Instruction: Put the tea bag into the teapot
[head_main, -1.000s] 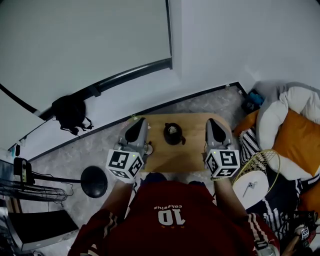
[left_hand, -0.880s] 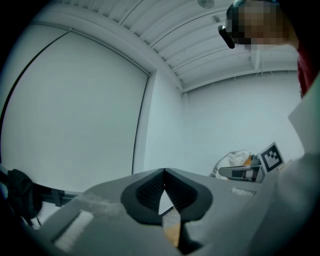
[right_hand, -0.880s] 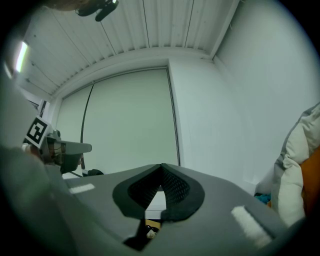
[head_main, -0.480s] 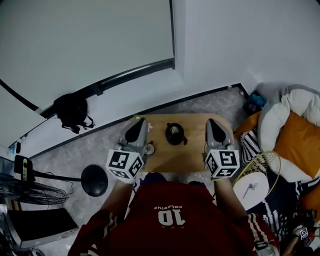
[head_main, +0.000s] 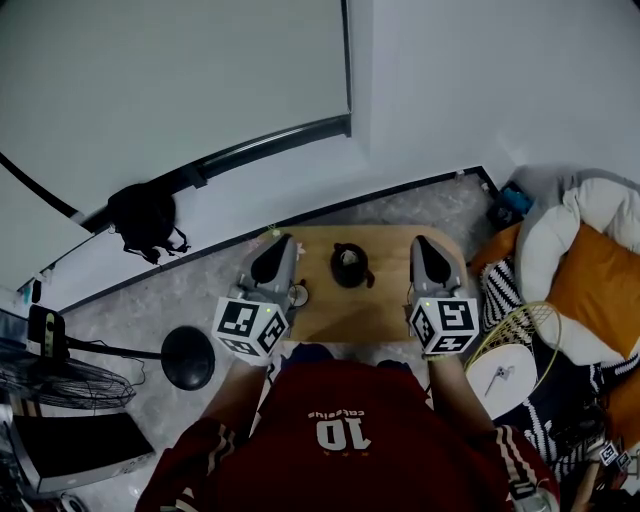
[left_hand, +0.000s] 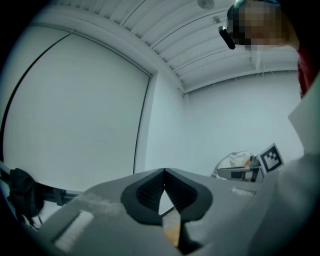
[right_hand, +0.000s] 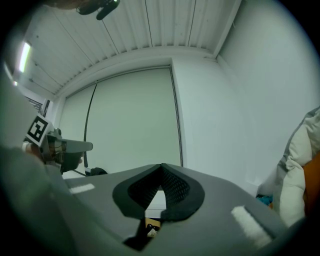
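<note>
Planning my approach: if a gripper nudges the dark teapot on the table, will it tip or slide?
The teapot looks squat and wide, so it would likely slide rather than tip. The bare wooden table gives little to stop it. Its dark, solid look suggests rigid and fairly heavy.

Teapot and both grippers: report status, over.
Left gripper shut, empty; right gripper shut, empty. Teapot upright on wooden table, between them, untouched. Tea bag not made out. Nothing blocks the teapot.
</note>
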